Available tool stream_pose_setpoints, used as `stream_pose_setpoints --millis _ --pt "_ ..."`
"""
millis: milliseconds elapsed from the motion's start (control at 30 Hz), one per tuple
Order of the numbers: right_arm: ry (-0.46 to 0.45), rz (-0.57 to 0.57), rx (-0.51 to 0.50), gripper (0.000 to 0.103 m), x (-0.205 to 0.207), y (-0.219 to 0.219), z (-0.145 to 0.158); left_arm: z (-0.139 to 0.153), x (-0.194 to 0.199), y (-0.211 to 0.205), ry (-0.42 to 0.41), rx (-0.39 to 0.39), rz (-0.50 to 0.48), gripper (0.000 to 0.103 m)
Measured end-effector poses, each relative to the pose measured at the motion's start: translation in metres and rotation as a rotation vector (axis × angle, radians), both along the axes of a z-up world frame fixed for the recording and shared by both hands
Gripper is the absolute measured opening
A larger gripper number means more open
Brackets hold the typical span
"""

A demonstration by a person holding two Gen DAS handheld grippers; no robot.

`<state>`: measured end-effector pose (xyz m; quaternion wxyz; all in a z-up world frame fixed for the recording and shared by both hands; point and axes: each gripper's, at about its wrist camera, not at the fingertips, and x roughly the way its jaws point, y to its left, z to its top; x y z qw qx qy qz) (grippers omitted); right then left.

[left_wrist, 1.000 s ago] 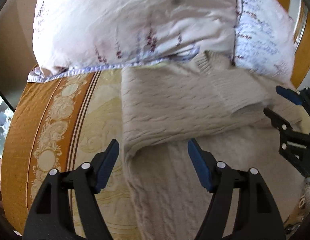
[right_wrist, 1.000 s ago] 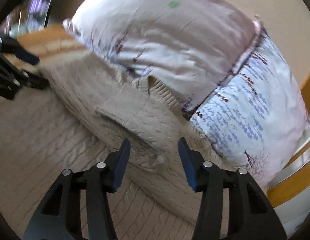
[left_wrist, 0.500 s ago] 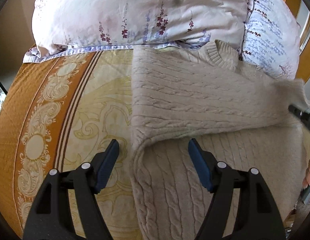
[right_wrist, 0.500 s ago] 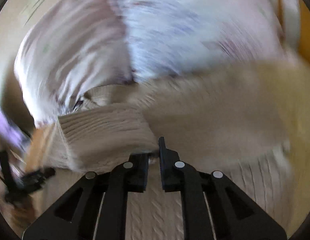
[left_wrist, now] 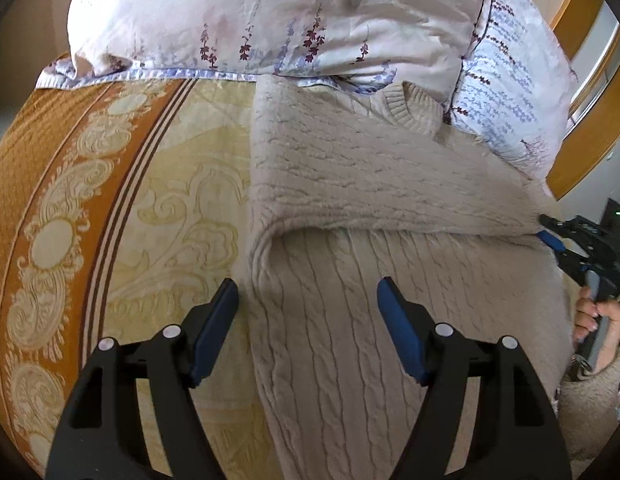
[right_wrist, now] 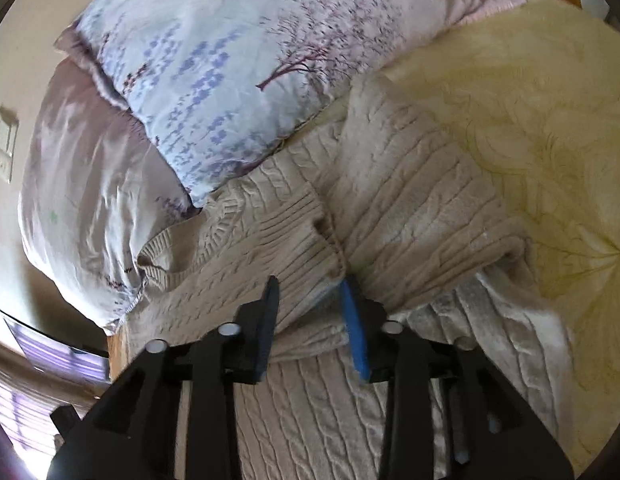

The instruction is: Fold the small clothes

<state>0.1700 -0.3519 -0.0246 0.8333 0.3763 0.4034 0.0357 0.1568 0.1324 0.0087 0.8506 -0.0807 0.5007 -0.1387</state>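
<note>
A beige cable-knit sweater lies on a yellow and orange bedspread. One sleeve is stretched across its body toward the right. My left gripper hangs open just above the sweater's left edge, at the crease where the sleeve turns over, with nothing held. At the right edge my right gripper pinches the sleeve's end. In the right wrist view the ribbed cuff sits between the fingers of the right gripper, with the second sleeve folded beside it.
Two floral pillows lie against the sweater's collar at the head of the bed. A wooden bed frame runs at the far right. A person's hand grips the right tool's handle. Bare bedspread lies left of the sweater.
The right gripper closed on the sleeve cuff, rolled over and pulled the sleeve rightward across the sweater body. The left gripper stayed open and shifted slightly nearer the sweater's left edge.
</note>
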Motion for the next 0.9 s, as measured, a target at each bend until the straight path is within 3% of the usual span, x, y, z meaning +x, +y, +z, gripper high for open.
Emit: stream_pose_setpoints --millis 133,267,333,367,400,467,533,700,833,900 --pt "-0.027 -0.046 0.034 0.007 -0.002 -0.006 -0.002 0.002 -0.017 0.005 -0.003 -0.048 0.004 0.07" --pt "-0.026 0.03 0.015 0.011 -0.016 -0.003 0.003 0.001 -0.045 0.014 0.011 -0.147 -0.005 0.062" --pt "-0.044 0.059 -0.016 0.03 -0.038 -0.008 0.012 0.0 -0.061 0.018 0.005 -0.172 -0.005 0.057" --pt "-0.066 0.06 -0.024 0.049 -0.05 -0.014 0.015 0.0 -0.067 0.019 0.004 -0.185 -0.005 0.054" --pt "-0.087 0.052 -0.042 0.057 -0.063 -0.02 0.019 -0.002 -0.078 0.022 0.003 -0.217 -0.005 0.053" --pt "-0.087 0.009 -0.124 0.057 -0.097 -0.041 0.022 -0.005 -0.089 0.025 0.011 -0.262 -0.01 0.046" --pt "-0.059 0.006 -0.125 0.056 -0.115 -0.056 0.016 -0.007 -0.101 0.027 0.021 -0.31 -0.013 0.042" --pt "0.01 0.09 -0.03 0.049 -0.144 -0.072 -0.01 -0.013 -0.131 0.026 0.027 -0.39 -0.031 0.038" --pt "0.016 0.164 0.063 0.042 -0.164 -0.068 -0.017 -0.018 -0.152 0.027 0.038 -0.452 -0.041 0.033" --pt "-0.004 0.214 0.155 0.039 -0.18 -0.069 -0.02 -0.021 -0.162 0.028 0.047 -0.49 -0.052 0.031"
